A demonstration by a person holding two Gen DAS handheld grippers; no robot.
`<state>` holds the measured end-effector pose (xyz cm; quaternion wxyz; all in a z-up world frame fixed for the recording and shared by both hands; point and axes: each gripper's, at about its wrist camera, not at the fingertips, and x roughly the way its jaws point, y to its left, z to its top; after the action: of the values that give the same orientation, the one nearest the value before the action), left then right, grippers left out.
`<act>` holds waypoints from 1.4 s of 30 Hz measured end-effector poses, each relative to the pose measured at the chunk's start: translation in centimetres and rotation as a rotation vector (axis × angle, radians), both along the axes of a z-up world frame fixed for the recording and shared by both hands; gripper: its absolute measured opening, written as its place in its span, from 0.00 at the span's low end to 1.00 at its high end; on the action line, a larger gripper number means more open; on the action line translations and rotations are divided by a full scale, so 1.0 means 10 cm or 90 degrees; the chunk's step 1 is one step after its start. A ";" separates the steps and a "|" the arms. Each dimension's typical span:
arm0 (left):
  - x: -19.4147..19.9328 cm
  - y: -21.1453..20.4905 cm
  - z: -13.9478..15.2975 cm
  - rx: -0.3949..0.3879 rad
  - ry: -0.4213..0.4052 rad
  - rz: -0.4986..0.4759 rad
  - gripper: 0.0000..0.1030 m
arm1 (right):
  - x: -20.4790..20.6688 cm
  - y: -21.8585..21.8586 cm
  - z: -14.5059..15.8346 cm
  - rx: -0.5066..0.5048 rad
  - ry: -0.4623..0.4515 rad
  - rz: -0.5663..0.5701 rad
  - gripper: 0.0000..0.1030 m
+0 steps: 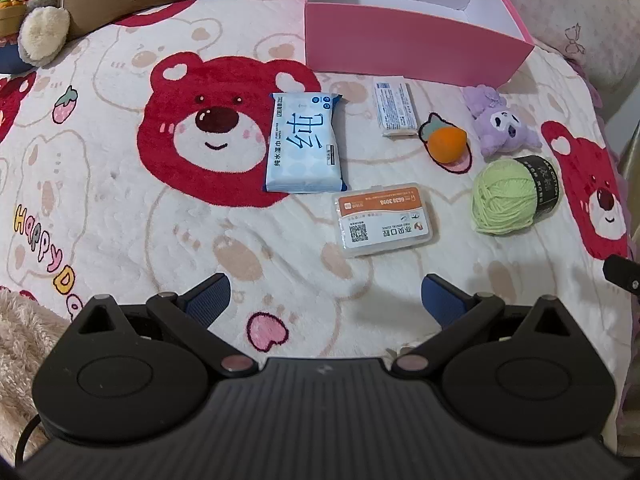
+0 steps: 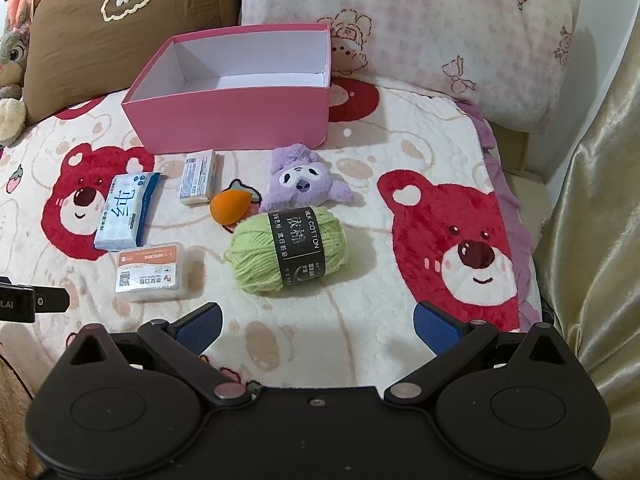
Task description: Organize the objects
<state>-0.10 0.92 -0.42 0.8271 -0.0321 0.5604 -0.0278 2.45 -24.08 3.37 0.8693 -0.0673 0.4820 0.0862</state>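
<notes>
An open pink box (image 1: 400,40) (image 2: 240,116) stands empty at the back of the bear blanket. In front of it lie a blue wet-wipes pack (image 1: 304,144) (image 2: 126,210), a small white packet (image 1: 394,108) (image 2: 198,176), an orange sponge (image 1: 446,142) (image 2: 228,208), a purple plush (image 1: 496,120) (image 2: 304,182), a green yarn ball (image 1: 508,196) (image 2: 288,248) and a clear floss box (image 1: 382,218) (image 2: 150,266). My left gripper (image 1: 326,300) is open and empty just short of the floss box. My right gripper (image 2: 316,320) is open and empty just short of the yarn.
A brown pillow (image 2: 100,28) and a pink patterned pillow (image 2: 440,28) lie behind the box. A stuffed rabbit (image 1: 36,8) sits at the far left. A gold curtain (image 2: 600,200) hangs on the right past the blanket's edge.
</notes>
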 end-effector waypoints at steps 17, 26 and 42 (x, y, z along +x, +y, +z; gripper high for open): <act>0.00 -0.01 0.00 0.001 0.003 0.001 1.00 | -0.01 0.02 -0.01 -0.008 0.003 0.000 1.00; 0.00 -0.01 0.00 0.001 0.003 0.002 1.00 | 0.00 0.02 -0.02 -0.011 0.005 0.001 1.00; -0.05 -0.05 0.03 -0.001 -0.003 -0.004 1.00 | 0.00 0.00 -0.02 -0.014 0.006 0.001 1.00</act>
<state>-0.55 0.43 -0.09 0.8283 -0.0312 0.5586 -0.0311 2.47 -24.08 3.13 0.8662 -0.0764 0.4870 0.0818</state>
